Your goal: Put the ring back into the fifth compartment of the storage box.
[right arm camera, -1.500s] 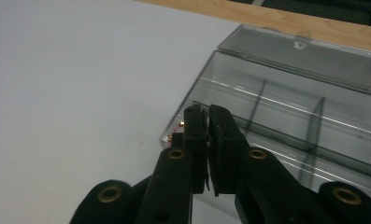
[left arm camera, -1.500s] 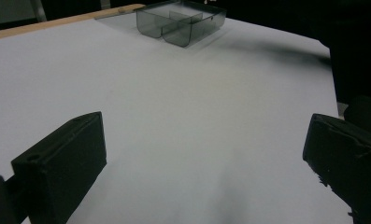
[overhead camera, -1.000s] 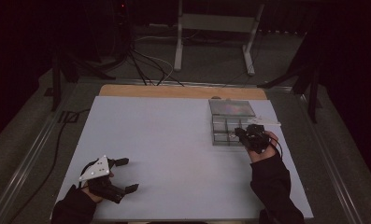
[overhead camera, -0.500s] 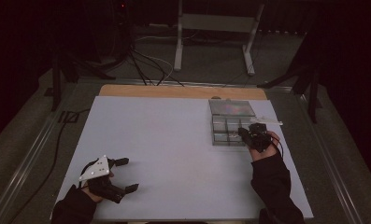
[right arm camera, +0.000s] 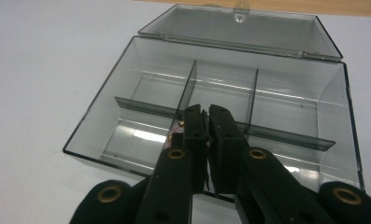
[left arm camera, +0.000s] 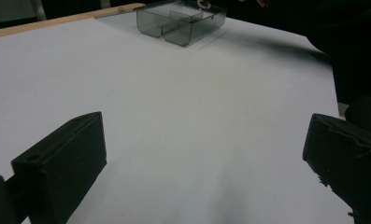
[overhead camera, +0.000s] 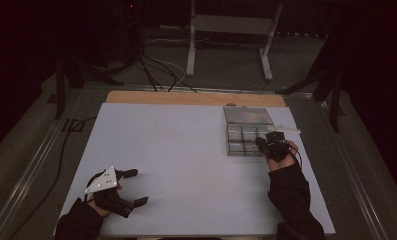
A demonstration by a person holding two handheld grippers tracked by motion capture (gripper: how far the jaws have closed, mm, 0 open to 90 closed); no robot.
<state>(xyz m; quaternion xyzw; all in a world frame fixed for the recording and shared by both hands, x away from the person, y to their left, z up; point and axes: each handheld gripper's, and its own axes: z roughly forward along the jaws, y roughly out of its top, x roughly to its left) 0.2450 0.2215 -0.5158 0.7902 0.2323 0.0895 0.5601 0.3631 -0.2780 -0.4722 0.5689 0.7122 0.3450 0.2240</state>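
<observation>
A clear plastic compartment box [overhead camera: 242, 140] stands on the white table at the right, its lid [overhead camera: 248, 115] folded back flat. In the right gripper view the box [right arm camera: 141, 108] shows several empty compartments. My right gripper [overhead camera: 261, 143] hovers over the box's near right part, and its jaws [right arm camera: 206, 113] are shut, with a small reddish piece [right arm camera: 177, 132] peeking out beside the left jaw. My left gripper [overhead camera: 136, 187] rests at the table's near left corner, wide open with nothing between its jaws [left arm camera: 206, 154]. The box [left arm camera: 183, 23] lies far ahead of it.
The white table top [overhead camera: 186, 155] has a wooden strip [overhead camera: 186, 97] along its far edge. A thin white strip [overhead camera: 287, 129] lies just right of the box. Beyond the table are floor cables [overhead camera: 156, 70] and a metal stand [overhead camera: 226, 30].
</observation>
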